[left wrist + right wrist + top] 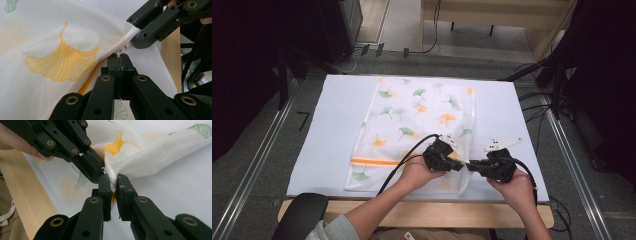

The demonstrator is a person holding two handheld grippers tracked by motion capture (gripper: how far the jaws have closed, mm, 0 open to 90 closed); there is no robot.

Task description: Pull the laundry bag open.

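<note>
Near the bench's (337,165) front edge, the left hand-held gripper (120,58) pinches the mesh bag's (412,125) tiny zip pull (121,51). The right hand-held gripper (113,182) clamps the bag's corner. A hard tug could snap the pull or let it slip free.

Black left gripper (460,165) and right gripper (471,165), brass rivets, black cables, grey top plates.

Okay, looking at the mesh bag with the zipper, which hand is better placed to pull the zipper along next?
Left: its tool is shut on the white zipper pull, while the right tool pinches the mesh bag corner, anchoring it.
</note>
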